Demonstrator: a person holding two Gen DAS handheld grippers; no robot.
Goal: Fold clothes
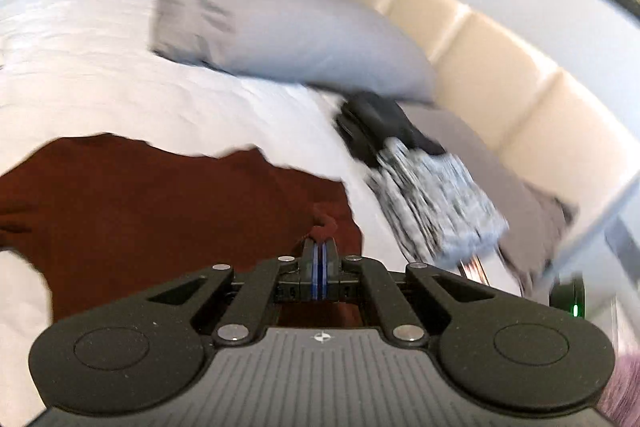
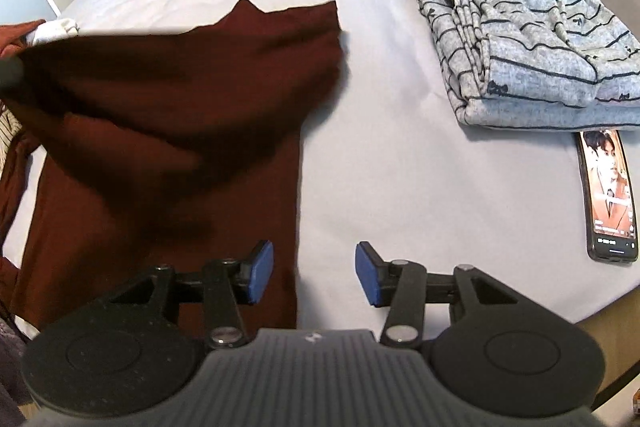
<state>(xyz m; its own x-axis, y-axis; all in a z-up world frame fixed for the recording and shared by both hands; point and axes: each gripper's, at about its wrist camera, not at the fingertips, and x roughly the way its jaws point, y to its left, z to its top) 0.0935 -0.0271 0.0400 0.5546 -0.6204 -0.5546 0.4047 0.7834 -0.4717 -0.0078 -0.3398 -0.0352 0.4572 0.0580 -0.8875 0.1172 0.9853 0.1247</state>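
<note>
Maroon cloth is pinched between the left gripper pads; right gripper is spread, empty, beside the cloth's edge.

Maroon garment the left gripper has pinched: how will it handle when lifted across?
Likely floppy: the maroon garment drapes in sagging folds from the left gripper. Probably light, since a small pinch carries it. The trailing part may drag on the white sheet.
</note>
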